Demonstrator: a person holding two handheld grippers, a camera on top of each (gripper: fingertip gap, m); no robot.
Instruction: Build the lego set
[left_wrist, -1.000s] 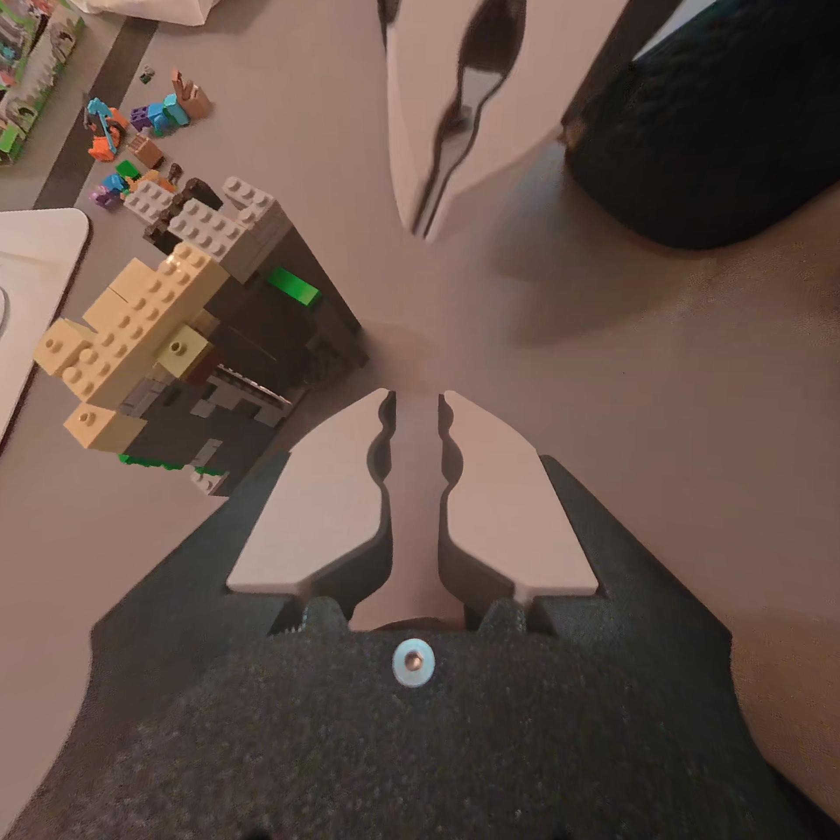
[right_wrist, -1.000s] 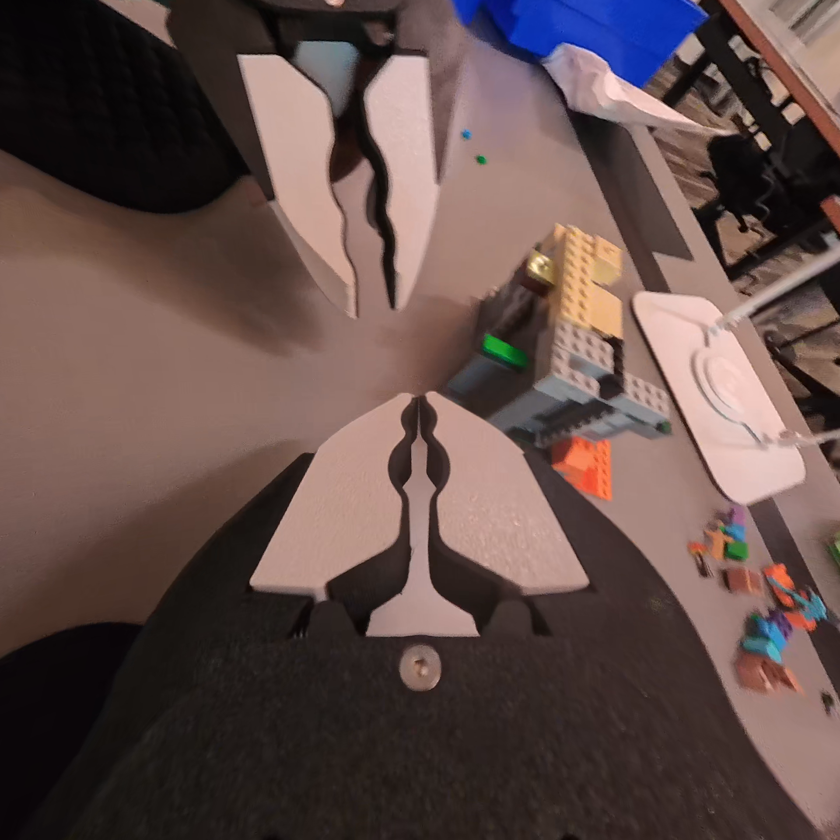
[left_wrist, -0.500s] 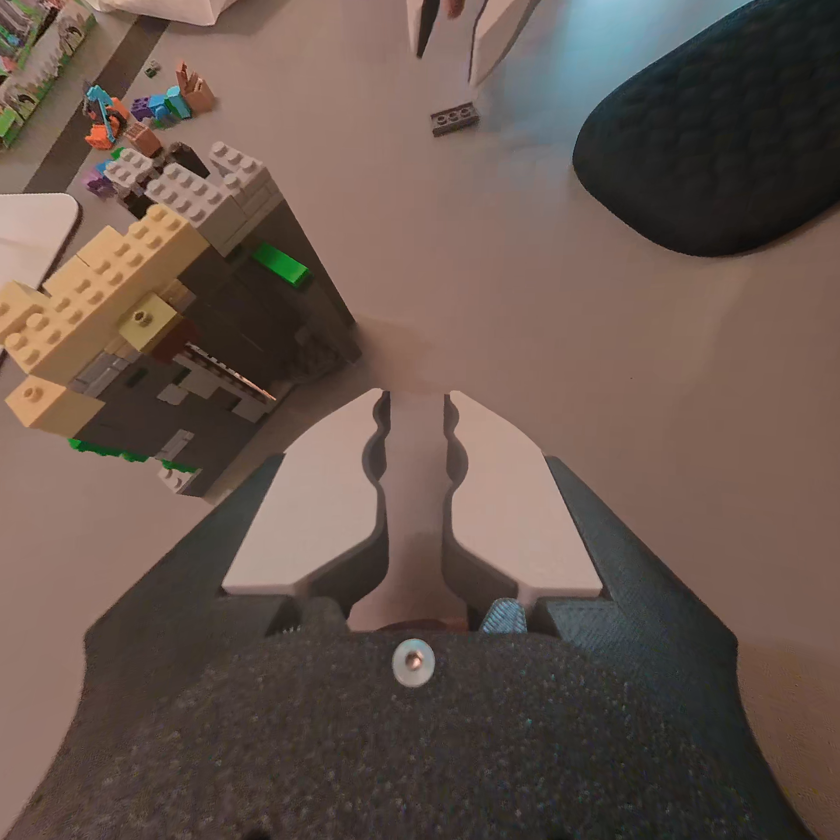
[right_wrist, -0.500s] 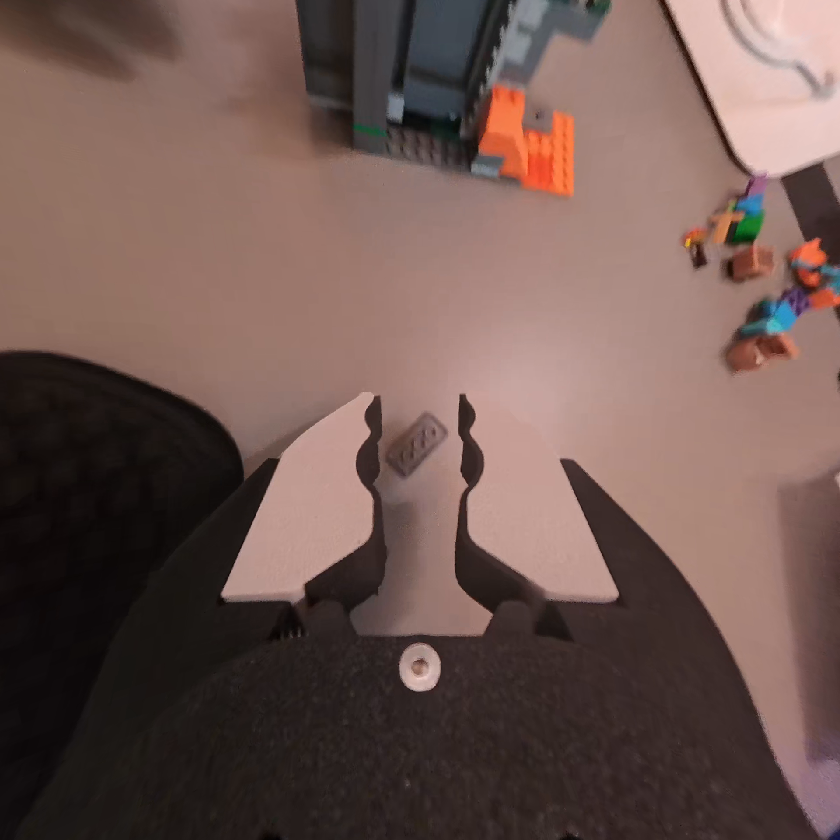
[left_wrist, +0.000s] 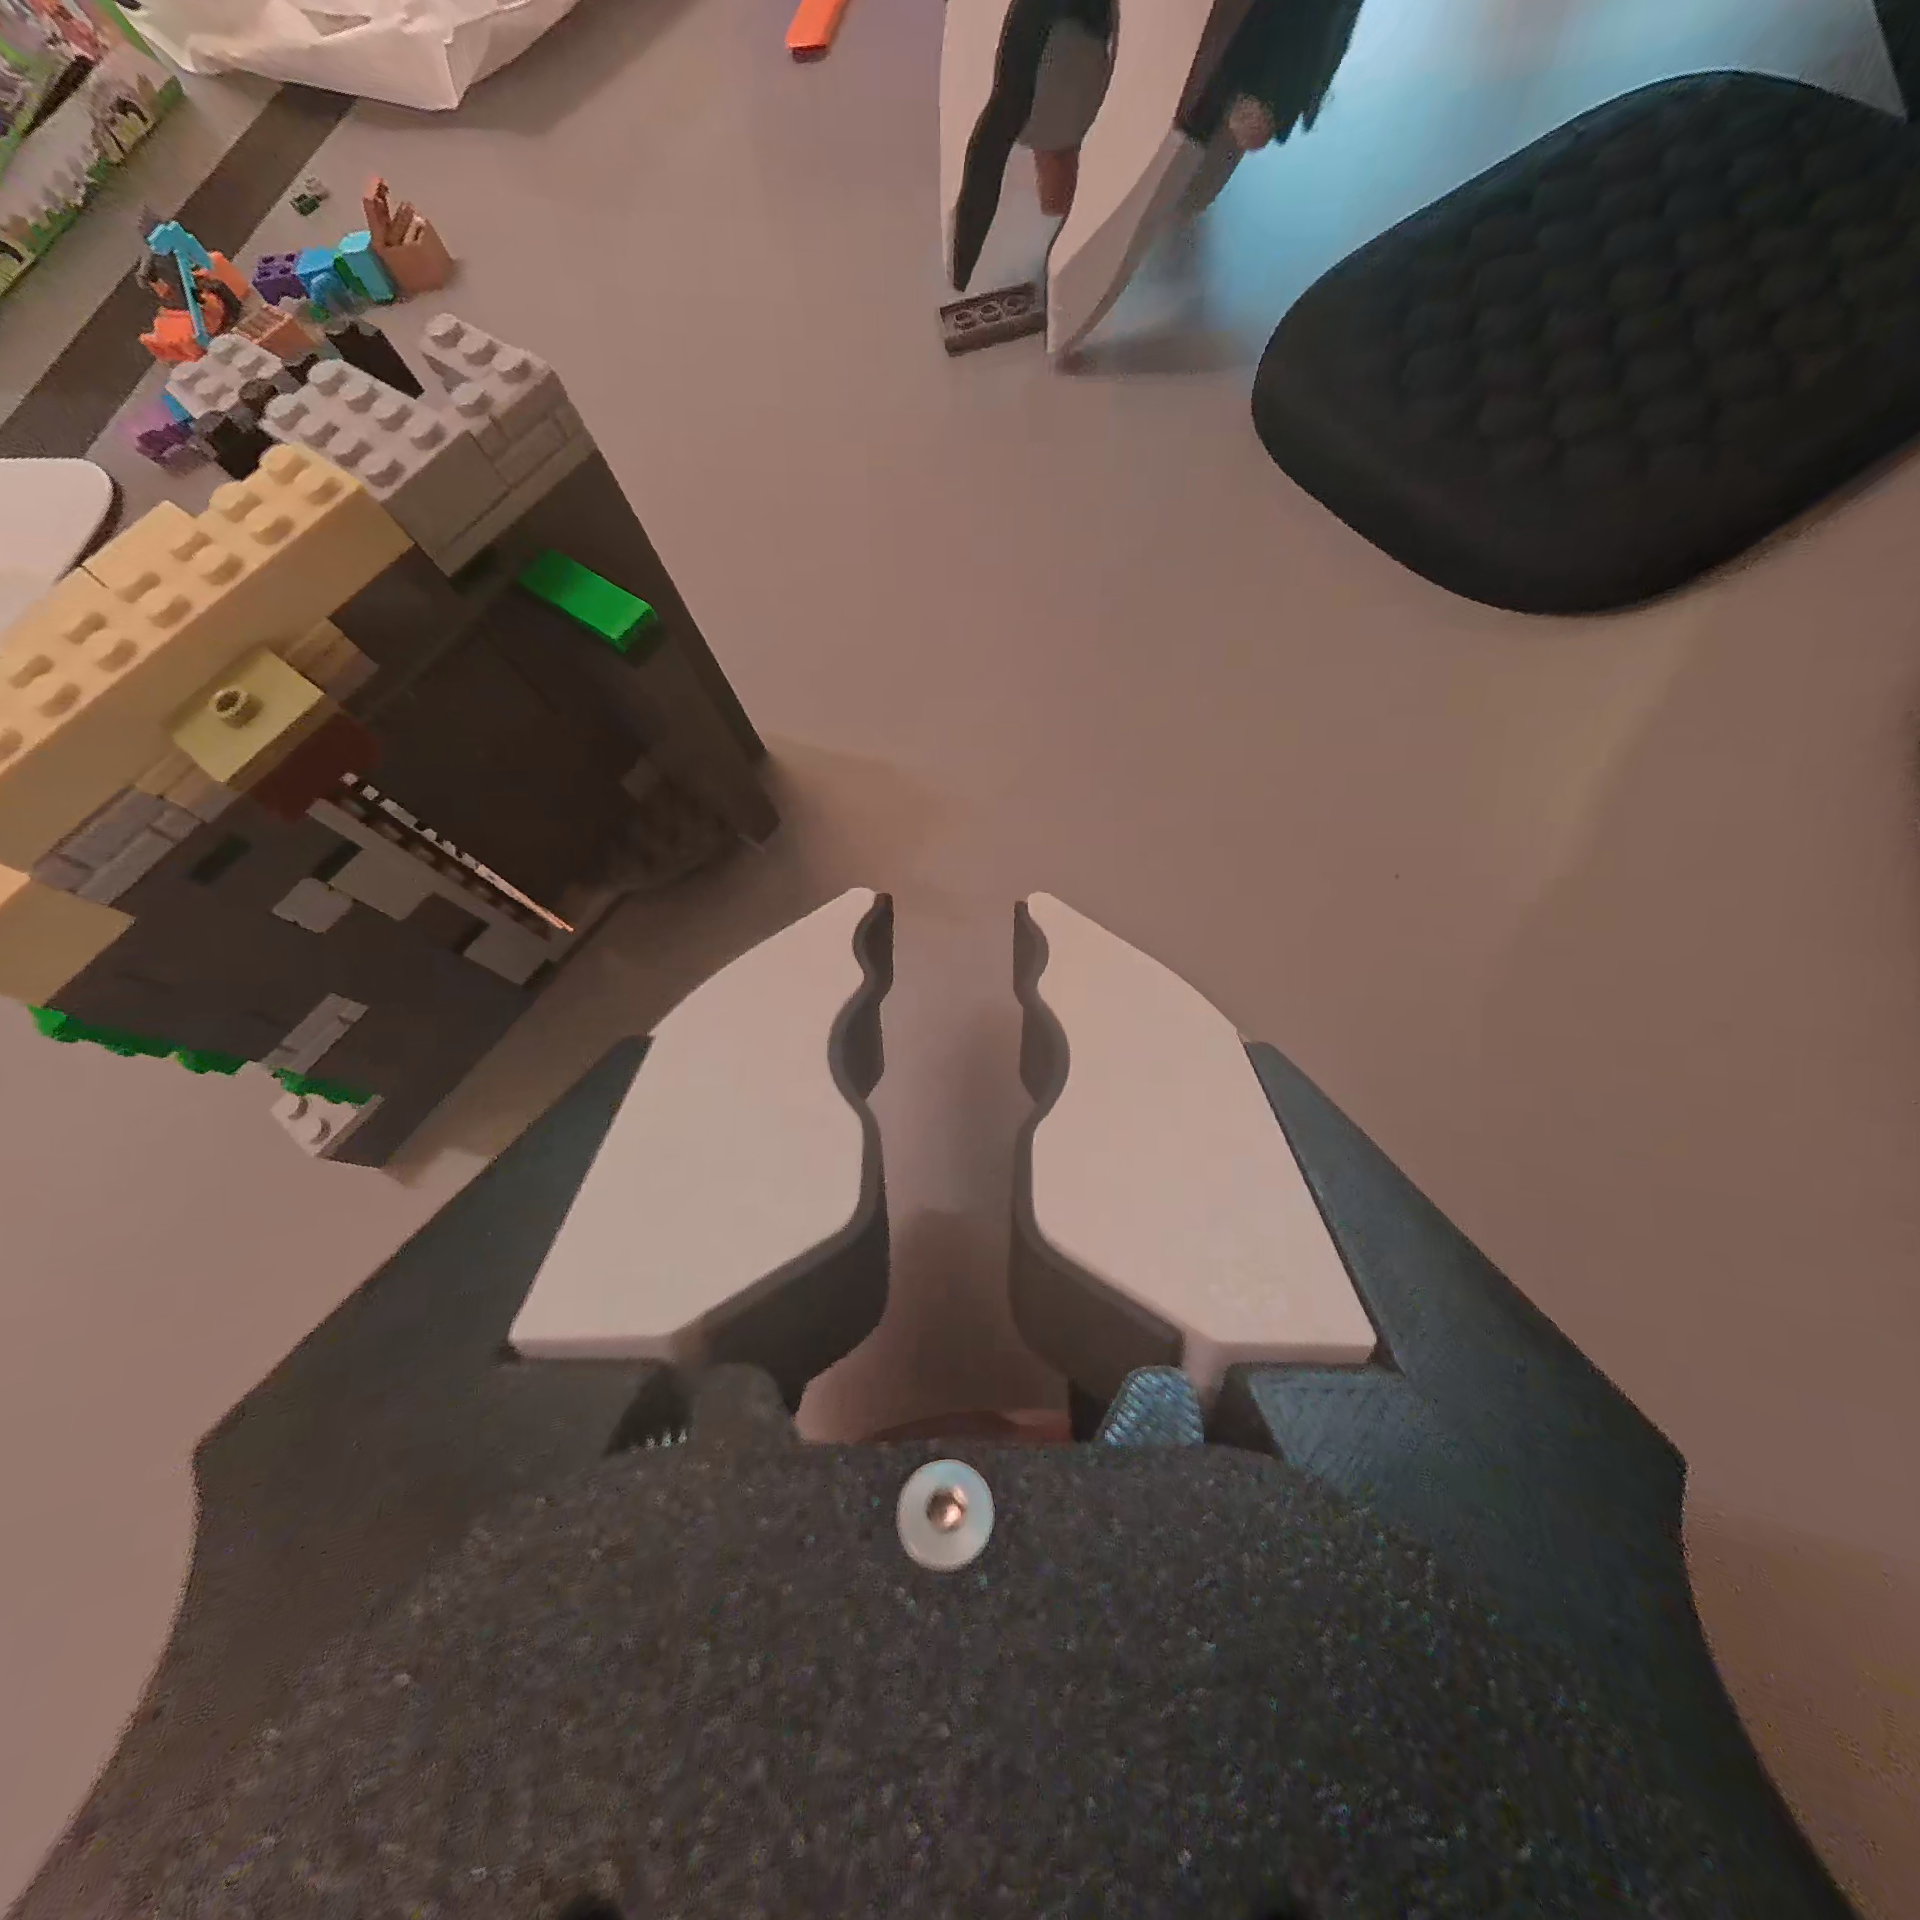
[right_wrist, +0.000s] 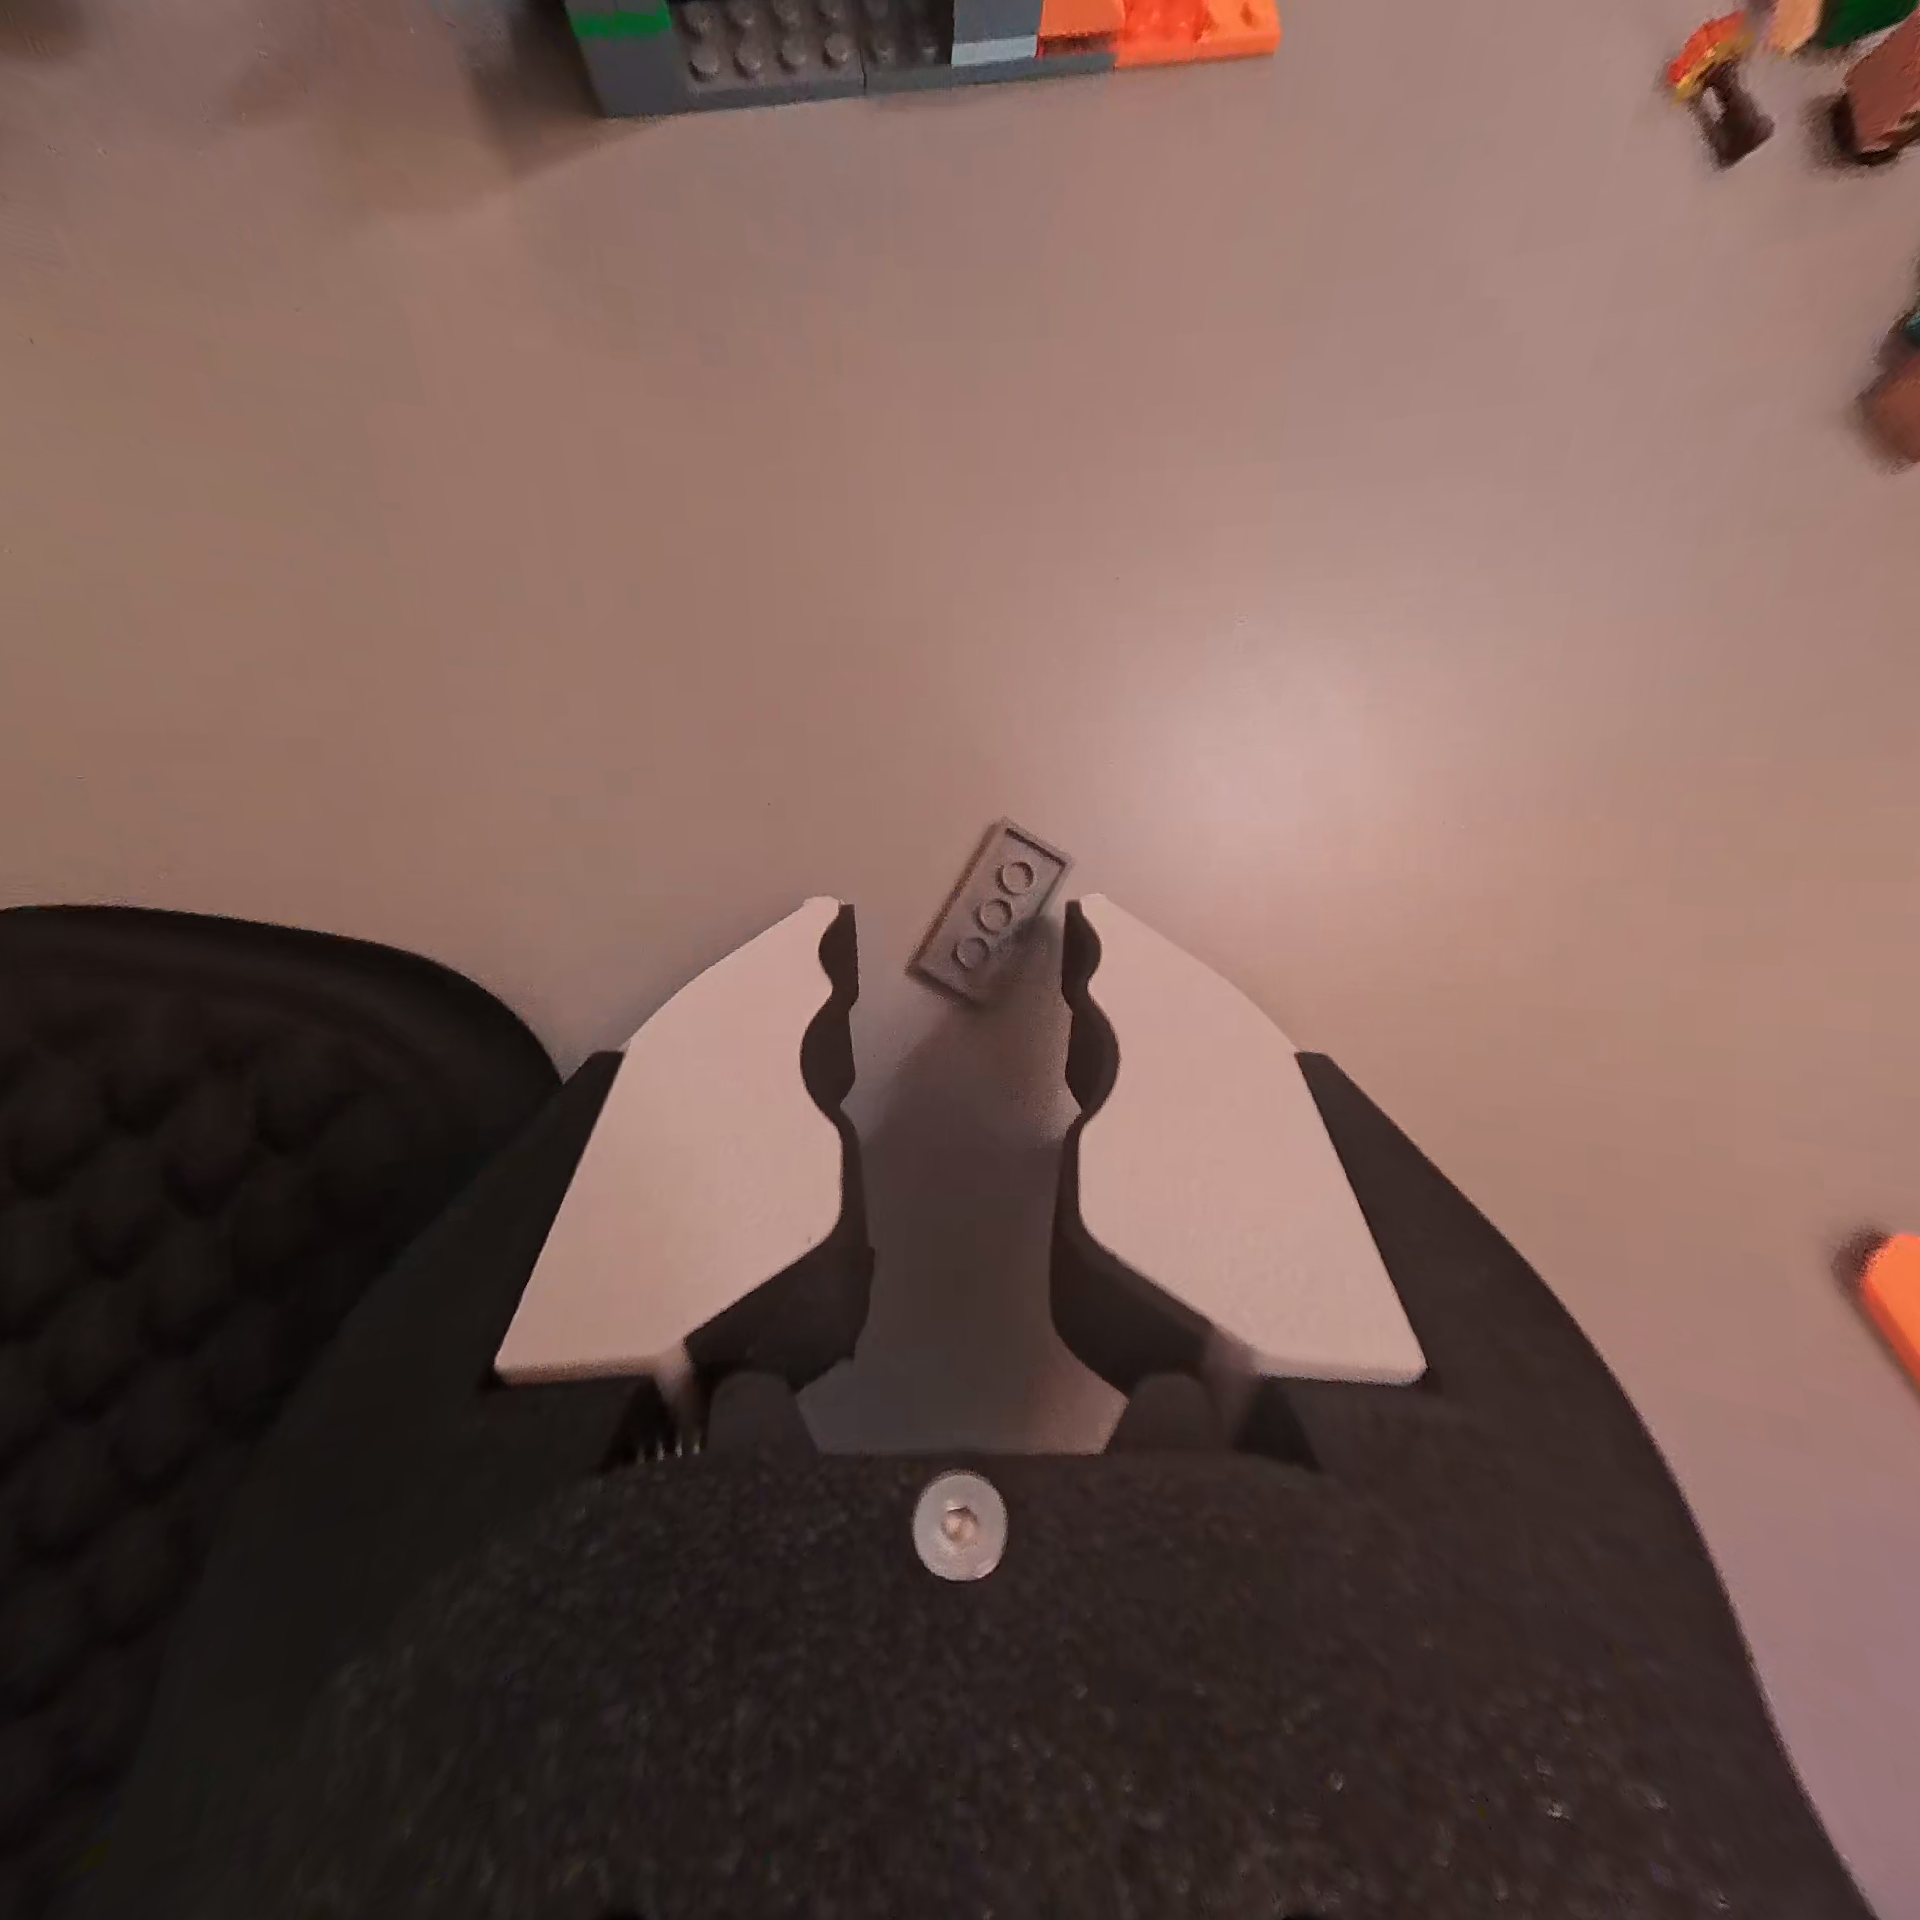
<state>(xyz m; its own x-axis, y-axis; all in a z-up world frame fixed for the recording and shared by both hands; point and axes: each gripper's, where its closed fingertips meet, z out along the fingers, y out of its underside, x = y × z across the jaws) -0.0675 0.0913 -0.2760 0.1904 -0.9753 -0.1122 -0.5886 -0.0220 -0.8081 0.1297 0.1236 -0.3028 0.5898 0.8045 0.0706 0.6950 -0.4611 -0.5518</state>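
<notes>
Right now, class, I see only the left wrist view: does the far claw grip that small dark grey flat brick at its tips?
Observer: No. The right claw is open; the small dark grey flat brick lies on the table between its pads, unpressed.
Operator: Square to the pads?
Observer: No, it lies skew, nearer one pad.
Operator: Anything behind the grey-and-tan toy brick building?
Observer: An orange studded plate sits at its foot.
</notes>
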